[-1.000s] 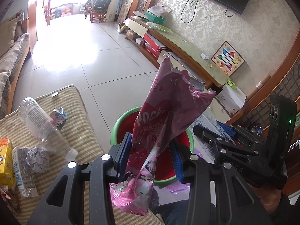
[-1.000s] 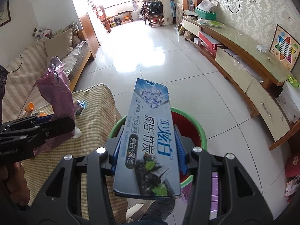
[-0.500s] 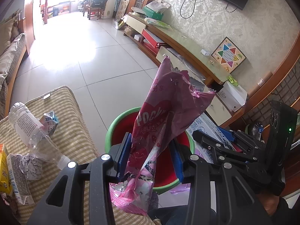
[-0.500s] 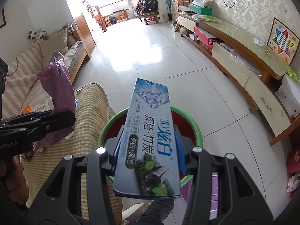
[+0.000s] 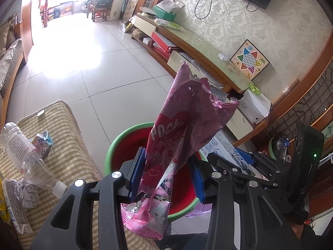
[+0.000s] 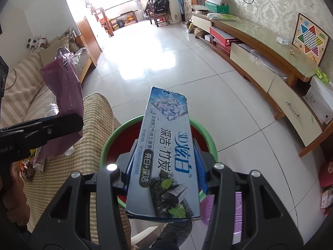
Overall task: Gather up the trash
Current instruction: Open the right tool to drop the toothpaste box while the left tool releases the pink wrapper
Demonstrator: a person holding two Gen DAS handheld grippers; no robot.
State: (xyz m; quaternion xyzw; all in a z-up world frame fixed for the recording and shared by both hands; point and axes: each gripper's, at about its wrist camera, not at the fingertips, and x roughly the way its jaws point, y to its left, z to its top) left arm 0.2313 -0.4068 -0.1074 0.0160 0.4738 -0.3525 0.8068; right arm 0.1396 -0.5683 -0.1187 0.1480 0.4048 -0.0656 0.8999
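My left gripper (image 5: 167, 176) is shut on a pink Pocky wrapper (image 5: 183, 129), held upright above a red basin with a green rim (image 5: 116, 145) on the floor. My right gripper (image 6: 164, 166) is shut on a blue-grey toothpaste box (image 6: 166, 152), held over the same basin (image 6: 108, 145). The right gripper also shows at the right of the left wrist view (image 5: 260, 166); the left gripper with the wrapper (image 6: 64, 87) shows at the left of the right wrist view.
A striped cushion (image 5: 62, 145) at the left carries a clear plastic bottle (image 5: 22, 150), a crushed carton (image 5: 43, 143), crumpled paper (image 5: 27, 191) and a small box (image 5: 12, 204). A long TV cabinet (image 6: 270, 62) runs along the right wall. A sofa (image 6: 22, 91) stands at the left.
Both grippers keep their hold. The view has shifted slightly so that the basin sits more directly under both held items; the cushion and bottle slid left.
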